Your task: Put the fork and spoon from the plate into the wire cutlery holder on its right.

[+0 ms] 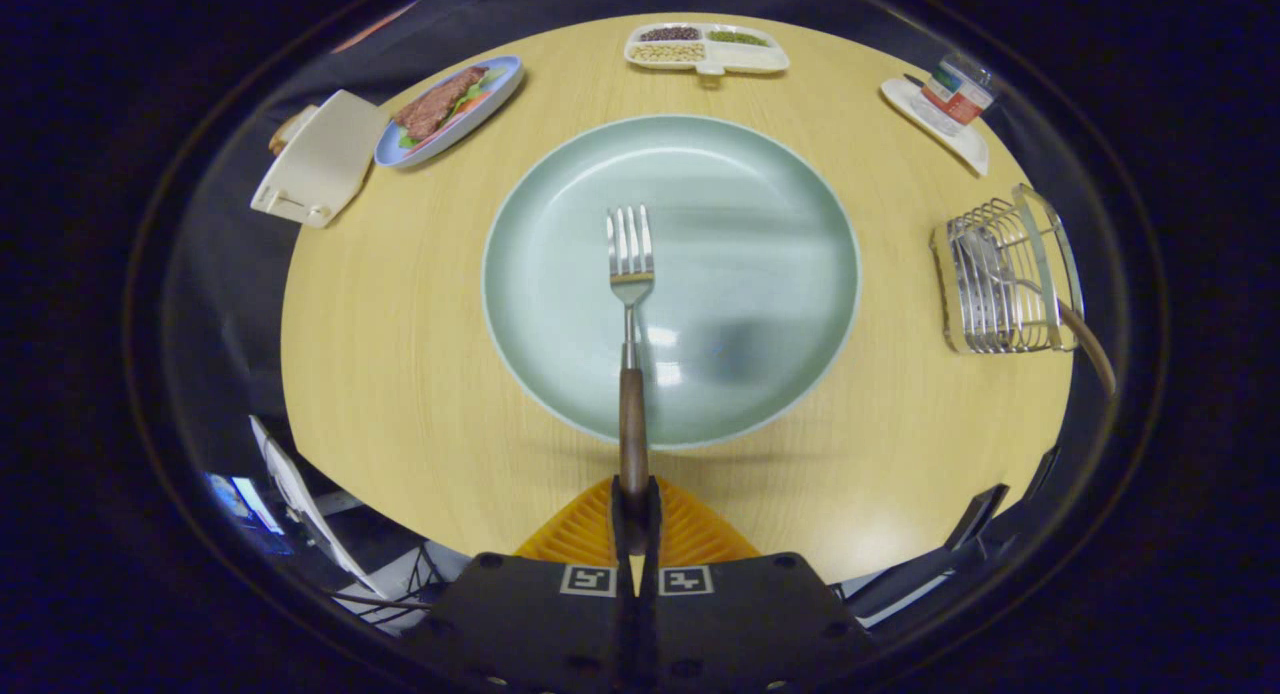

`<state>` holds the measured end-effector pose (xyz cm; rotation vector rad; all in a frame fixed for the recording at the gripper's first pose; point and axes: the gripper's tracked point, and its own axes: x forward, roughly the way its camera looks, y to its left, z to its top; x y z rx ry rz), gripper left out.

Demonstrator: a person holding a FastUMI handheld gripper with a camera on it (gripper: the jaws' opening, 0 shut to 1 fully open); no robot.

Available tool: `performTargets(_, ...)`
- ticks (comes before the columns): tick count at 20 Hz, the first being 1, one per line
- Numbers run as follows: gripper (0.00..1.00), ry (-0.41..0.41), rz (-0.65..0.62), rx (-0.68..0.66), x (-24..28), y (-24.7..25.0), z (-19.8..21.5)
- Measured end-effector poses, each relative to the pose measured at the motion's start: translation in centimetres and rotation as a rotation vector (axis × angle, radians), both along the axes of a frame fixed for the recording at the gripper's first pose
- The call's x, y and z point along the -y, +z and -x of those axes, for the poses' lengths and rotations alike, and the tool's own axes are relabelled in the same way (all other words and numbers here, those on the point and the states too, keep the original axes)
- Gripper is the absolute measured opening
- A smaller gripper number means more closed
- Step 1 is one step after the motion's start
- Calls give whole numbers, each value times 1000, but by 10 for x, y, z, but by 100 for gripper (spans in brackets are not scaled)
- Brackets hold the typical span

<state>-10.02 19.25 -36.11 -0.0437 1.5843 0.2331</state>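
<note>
Fork (630, 274) in clamped gripper (635, 504)

You have a pale green plate (760, 274) on a light wood-grain table (400, 374); the fork (630, 304) is silver with a dark brown handle; the wire cutlery holder (1005, 274) is shiny chrome; a blue plate (500, 99) sits beyond.
</note>
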Motion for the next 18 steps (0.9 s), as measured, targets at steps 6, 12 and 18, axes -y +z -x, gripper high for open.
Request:
performTargets(6, 1, 24, -46, 50, 12, 42, -7)
performTargets(12, 1, -23, -100, 90, 50, 104, -18)
performTargets(18, 0, -129, -91, 160, 132, 156, -41)
